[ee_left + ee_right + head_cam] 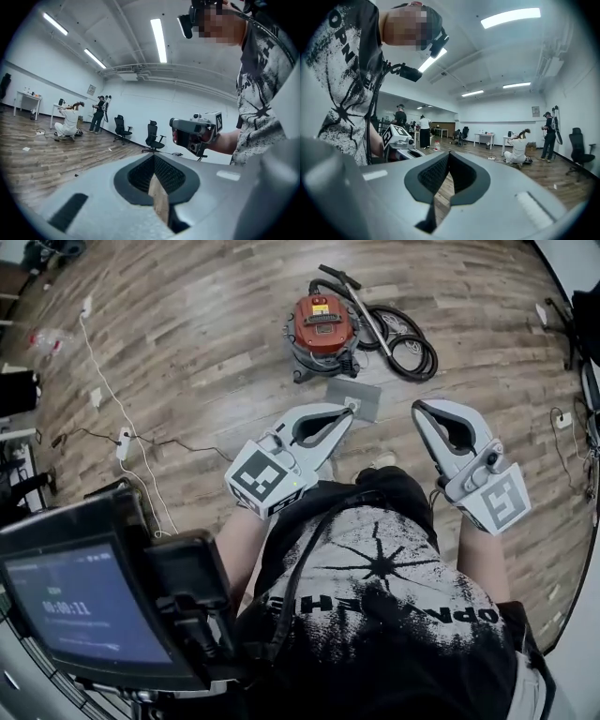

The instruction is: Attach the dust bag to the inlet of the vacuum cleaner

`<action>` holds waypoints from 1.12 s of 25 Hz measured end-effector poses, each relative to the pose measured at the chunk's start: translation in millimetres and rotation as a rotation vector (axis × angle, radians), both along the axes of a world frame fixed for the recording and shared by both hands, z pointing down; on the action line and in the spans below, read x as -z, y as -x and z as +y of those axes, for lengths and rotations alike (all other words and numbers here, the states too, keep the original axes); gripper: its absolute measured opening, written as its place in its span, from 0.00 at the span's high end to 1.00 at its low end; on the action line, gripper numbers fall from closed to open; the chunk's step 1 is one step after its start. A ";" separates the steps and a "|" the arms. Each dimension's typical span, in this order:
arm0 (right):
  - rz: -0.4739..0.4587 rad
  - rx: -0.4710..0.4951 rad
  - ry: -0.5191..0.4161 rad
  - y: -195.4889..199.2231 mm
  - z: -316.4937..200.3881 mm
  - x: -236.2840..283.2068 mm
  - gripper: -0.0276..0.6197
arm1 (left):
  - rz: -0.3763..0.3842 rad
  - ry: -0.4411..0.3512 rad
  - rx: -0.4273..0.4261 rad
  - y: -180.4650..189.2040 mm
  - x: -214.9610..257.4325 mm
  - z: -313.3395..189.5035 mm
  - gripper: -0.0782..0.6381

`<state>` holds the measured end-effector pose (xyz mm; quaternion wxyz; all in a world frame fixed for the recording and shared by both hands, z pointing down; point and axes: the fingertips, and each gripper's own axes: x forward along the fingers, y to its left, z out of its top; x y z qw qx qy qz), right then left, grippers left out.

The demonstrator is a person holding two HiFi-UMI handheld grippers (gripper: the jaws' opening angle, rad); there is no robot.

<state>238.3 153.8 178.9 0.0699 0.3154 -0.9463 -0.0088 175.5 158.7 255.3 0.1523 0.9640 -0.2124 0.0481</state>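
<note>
Jaws of left gripper (349, 410) and right gripper (419, 409) sit together, empty, held level at the chest, probably ready to reach. At twelve o'clock a flat grey dust bag (364, 395) lies on the wooden floor (187, 352), just before the red vacuum cleaner (322, 326), with its hose (408, 345) at three o'clock.

On the vacuum cleaner (322, 326) the inlet is too small to tell.

Right gripper (449, 154), jaws together (empty)
</note>
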 end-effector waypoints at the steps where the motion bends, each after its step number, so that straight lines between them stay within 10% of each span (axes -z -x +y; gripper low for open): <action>1: 0.005 -0.015 0.001 0.8 1.7 -0.1 0.95 | 0.003 0.003 -0.007 1.8 -1.1 2.1 0.90; 10: 0.028 0.028 0.006 3.8 -11.0 -21.3 0.95 | -0.025 -0.026 0.005 -7.5 -3.8 -3.1 0.90; 28: -0.014 0.514 0.015 -39.0 -71.6 -50.8 0.95 | -0.122 -0.029 0.442 -75.0 5.4 -54.9 0.90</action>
